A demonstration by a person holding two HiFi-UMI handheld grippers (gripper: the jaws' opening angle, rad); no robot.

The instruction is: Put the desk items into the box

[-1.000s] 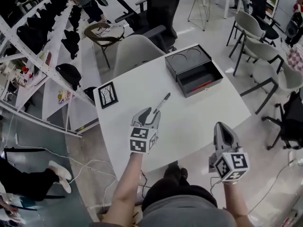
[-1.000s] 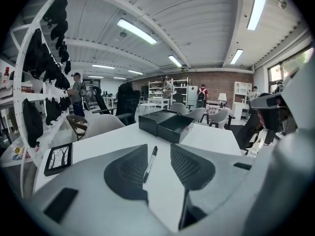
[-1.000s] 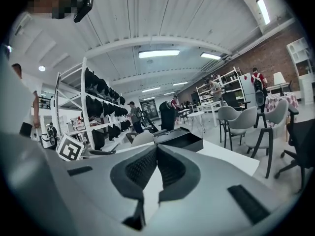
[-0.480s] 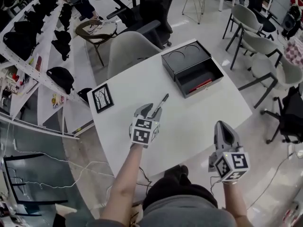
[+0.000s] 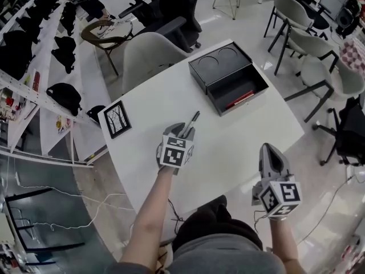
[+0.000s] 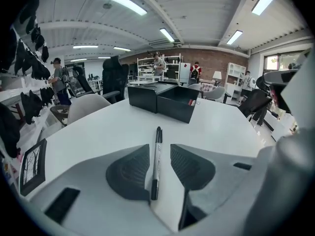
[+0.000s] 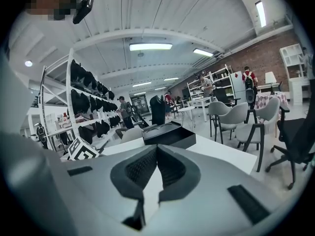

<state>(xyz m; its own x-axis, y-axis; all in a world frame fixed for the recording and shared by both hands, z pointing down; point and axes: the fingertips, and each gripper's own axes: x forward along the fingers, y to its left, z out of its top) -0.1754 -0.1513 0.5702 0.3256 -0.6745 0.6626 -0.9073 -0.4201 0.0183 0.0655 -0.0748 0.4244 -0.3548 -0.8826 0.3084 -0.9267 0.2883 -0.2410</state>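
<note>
Left gripper low over white round-cornered table, jaws apart, straddling slim black-and-grey marker pen lying flat, tip toward black open box at far side.

Pen sits closer to left pad than right. Judgement: shift slightly to centre it, close on barrel mid-length, squeeze gently since round barrel likely rolls or pivots. Lift level, then carry to box.

Right gripper off near table edge, jaws pressed together, empty.

Small black-framed tree picture lies well apart at left.
</note>
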